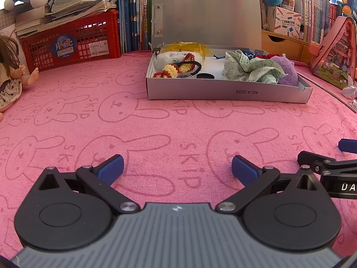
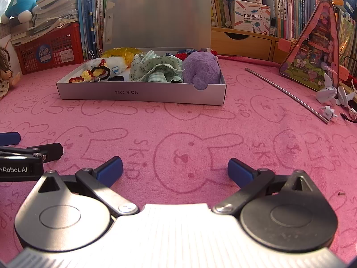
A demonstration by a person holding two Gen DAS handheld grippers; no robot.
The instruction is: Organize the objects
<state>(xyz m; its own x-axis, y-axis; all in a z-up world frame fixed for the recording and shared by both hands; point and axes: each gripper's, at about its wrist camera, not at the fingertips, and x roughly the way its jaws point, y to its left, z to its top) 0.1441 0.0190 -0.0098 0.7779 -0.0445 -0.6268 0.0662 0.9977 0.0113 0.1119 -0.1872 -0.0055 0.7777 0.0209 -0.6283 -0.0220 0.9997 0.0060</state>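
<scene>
**Both grippers wait in front of the filled box**

On the pink rabbit-print bench cover (image 2: pixel 178 122), a grey cardboard box (image 2: pixel 142 95) stands with its lid raised against the books behind. Inside it lie a purple plush (image 2: pixel 202 70), a green checked cloth (image 2: pixel 158 69), crocheted yellow-and-red pieces (image 2: pixel 89 74) and a small black round object (image 2: pixel 116 78). The left gripper (image 1: pixel 177 169) and the right gripper (image 2: pixel 175 168) both rest low over the cover, near each other and well apart from the box. Each has its jaws spread wide and holds nothing.

Most small things seem to be in the box already, so I judge that the step in hand is either to fetch a remaining object or to close the lid. A thin metal rod (image 2: pixel 287 95) and folded white paper figures (image 2: pixel 328 92) lie at the right of the box. For the rod, it is better to approach from above with the jaws across its length, because it is thin and may roll. For the lid, the plush stands high at the right end and could block it, so it should be pressed down first.
</scene>
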